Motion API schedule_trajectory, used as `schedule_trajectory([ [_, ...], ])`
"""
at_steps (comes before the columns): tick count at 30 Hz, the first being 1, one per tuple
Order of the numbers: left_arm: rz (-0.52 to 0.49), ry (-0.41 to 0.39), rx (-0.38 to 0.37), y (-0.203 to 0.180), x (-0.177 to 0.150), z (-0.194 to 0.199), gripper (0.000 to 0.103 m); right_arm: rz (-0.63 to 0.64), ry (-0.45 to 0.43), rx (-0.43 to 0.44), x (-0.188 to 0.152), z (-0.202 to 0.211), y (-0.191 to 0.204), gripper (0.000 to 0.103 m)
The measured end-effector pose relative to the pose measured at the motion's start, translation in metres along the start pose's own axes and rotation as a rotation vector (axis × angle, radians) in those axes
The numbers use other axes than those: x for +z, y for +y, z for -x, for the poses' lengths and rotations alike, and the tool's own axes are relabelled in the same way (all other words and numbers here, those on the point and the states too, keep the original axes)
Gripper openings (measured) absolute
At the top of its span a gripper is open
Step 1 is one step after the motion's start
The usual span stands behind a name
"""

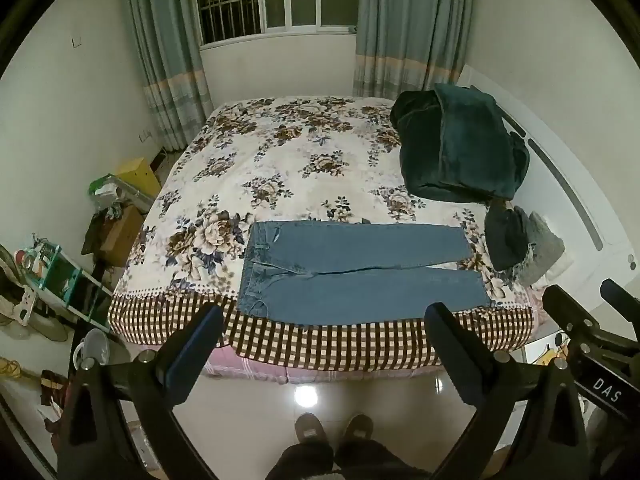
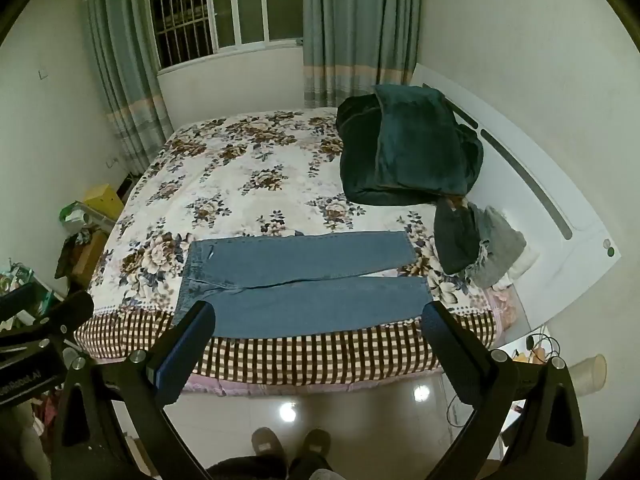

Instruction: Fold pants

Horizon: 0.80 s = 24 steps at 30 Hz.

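Note:
Blue jeans (image 1: 352,272) lie flat and unfolded along the near edge of the bed, waistband to the left, both legs running right; they also show in the right wrist view (image 2: 296,284). My left gripper (image 1: 324,316) is open and empty, held above the floor in front of the bed, short of the jeans. My right gripper (image 2: 320,316) is open and empty too, at about the same height beside it. The right gripper's body shows at the left view's right edge (image 1: 592,332).
The bed has a floral cover (image 1: 280,152) with a checked hem (image 1: 320,344). A dark green blanket (image 1: 460,144) and a pile of dark and grey clothes (image 1: 520,244) lie at its right side near the white headboard (image 1: 580,184). Shelves and boxes (image 1: 72,272) stand on the left.

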<state>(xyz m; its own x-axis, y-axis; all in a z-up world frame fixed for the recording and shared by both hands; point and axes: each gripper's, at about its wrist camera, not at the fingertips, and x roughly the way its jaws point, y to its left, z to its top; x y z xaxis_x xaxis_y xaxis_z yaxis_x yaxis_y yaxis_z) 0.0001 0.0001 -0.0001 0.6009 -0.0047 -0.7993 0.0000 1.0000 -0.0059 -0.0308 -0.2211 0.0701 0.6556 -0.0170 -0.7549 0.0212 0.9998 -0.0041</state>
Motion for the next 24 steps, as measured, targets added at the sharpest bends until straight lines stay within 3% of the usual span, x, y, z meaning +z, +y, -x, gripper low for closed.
schedule_trajectory([
  [24, -0.007, -0.009, 0.004, -0.009, 0.007, 0.003, 0.103, -0.001, 0.004, 0.003, 0.002, 0.010, 0.001, 0.103],
])
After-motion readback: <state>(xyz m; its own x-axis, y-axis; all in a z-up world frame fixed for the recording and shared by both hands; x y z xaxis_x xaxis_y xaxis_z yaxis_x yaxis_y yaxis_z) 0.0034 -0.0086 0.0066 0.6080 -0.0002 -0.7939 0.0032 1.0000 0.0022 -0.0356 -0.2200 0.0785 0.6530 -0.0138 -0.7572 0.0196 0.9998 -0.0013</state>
